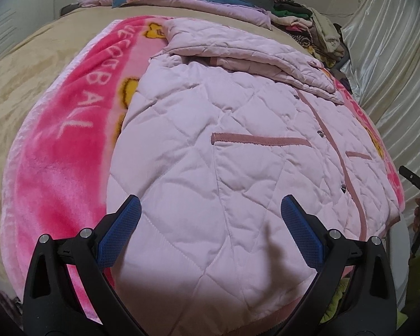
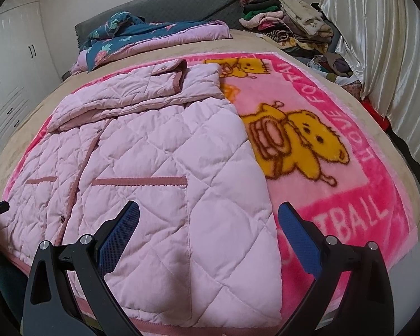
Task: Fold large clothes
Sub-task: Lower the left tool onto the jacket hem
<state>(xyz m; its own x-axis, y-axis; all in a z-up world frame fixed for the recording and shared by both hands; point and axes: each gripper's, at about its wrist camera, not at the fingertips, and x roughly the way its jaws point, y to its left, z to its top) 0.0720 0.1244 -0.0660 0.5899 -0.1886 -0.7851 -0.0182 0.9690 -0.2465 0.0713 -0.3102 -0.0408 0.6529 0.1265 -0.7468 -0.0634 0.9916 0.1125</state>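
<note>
A pale pink quilted jacket (image 1: 210,128) lies flat, front up, on a bright pink bear-print blanket (image 1: 61,151). Its sleeves are folded across the chest near the collar. It has darker pink pocket trims and a snap placket. My left gripper (image 1: 211,210) is open and empty, above the jacket's left hem area. In the right wrist view the jacket (image 2: 154,151) fills the left and middle, on the blanket (image 2: 336,196). My right gripper (image 2: 208,212) is open and empty, above the jacket's right hem edge.
The blanket lies on a beige bed (image 1: 19,89). A folded floral quilt (image 2: 142,36) sits at the head. A pile of clothes (image 2: 288,25) stands at the far right beside a shiny curtain (image 2: 383,56). White cupboards (image 2: 11,64) are at the left.
</note>
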